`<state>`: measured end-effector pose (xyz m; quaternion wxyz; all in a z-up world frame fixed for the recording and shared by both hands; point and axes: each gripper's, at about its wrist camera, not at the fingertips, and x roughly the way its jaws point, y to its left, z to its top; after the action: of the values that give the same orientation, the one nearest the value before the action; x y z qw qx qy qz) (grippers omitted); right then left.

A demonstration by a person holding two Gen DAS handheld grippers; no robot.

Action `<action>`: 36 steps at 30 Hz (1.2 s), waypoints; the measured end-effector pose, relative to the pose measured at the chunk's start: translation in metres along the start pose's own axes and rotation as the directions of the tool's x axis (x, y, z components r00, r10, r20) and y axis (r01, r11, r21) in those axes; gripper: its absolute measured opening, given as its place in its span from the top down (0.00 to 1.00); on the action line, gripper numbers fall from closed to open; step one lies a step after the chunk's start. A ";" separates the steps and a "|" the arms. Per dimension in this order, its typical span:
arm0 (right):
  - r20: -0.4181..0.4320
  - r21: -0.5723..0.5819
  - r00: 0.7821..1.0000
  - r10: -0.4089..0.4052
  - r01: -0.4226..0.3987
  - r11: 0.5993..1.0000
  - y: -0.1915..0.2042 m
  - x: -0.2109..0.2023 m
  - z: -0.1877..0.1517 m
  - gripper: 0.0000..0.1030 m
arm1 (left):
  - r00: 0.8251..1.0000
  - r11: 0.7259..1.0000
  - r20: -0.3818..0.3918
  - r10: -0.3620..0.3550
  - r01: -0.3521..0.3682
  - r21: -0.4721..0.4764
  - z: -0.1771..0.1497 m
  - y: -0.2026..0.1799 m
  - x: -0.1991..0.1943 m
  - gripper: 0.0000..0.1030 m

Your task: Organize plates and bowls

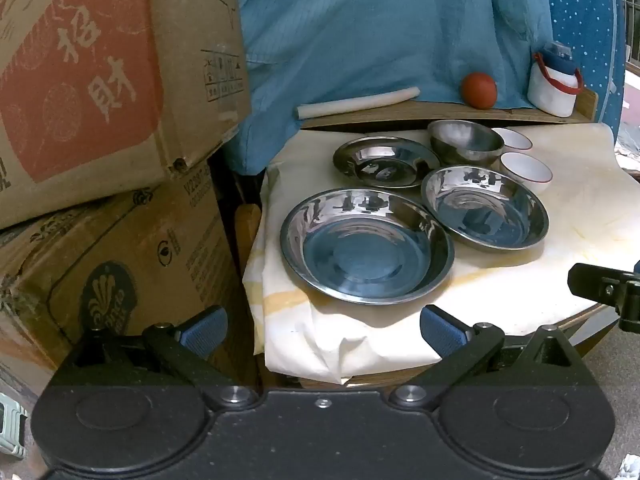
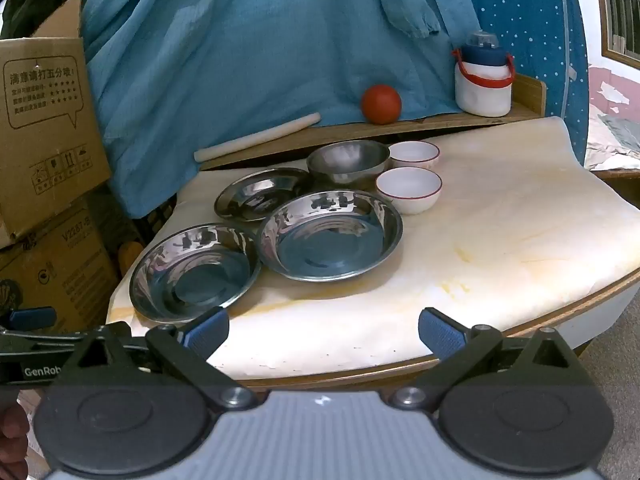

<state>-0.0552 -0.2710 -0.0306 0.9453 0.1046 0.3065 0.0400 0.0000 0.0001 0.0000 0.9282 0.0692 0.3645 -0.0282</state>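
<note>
Three shiny steel plates lie on the paper-covered table [image 1: 580, 216]: a near-left plate [image 1: 366, 246] [image 2: 194, 272], a near-right plate [image 1: 486, 208] [image 2: 330, 234] and a far plate [image 1: 386, 162] [image 2: 260, 194]. Behind them stands a steel bowl [image 1: 464, 142] [image 2: 348, 160] beside two white red-rimmed bowls, the nearer one [image 1: 528, 170] [image 2: 410, 190] and the farther one [image 1: 514, 138] [image 2: 414, 154]. My left gripper [image 1: 322, 332] hovers open at the table's near-left corner, short of the near-left plate. My right gripper [image 2: 324, 330] hangs open over the front edge, nothing between its fingers.
Stacked cardboard boxes [image 1: 100, 100] [image 2: 44, 140] stand close on the left. A raised wooden ledge [image 2: 400, 128] at the back carries a white rolling pin [image 2: 256, 138], a red ball [image 2: 381, 104] and a white jug with blue lid [image 2: 484, 80]. Blue cloth [image 2: 260, 40] hangs behind.
</note>
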 end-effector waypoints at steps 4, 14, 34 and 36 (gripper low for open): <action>-0.001 0.000 1.000 -0.001 0.001 1.000 0.000 0.001 0.000 0.00 | 1.000 1.000 -0.001 -0.001 0.001 -0.001 0.000 0.000 0.000 0.01; 0.001 -0.001 1.000 -0.002 0.002 1.000 0.000 0.000 -0.001 0.00 | 1.000 1.000 0.000 0.001 -0.001 0.000 0.000 0.001 0.000 0.01; 0.002 0.001 1.000 0.001 -0.001 1.000 0.000 -0.002 0.000 0.00 | 1.000 1.000 0.002 0.004 -0.004 0.001 -0.002 -0.001 -0.002 0.01; 0.003 -0.001 1.000 0.002 -0.002 1.000 0.000 -0.001 0.001 0.00 | 1.000 1.000 0.002 0.003 -0.003 0.001 -0.002 -0.001 -0.002 0.01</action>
<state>-0.0557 -0.2714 -0.0291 0.9457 0.1044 0.3051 0.0411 -0.0028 -0.0008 -0.0001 0.9286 0.0702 0.3635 -0.0270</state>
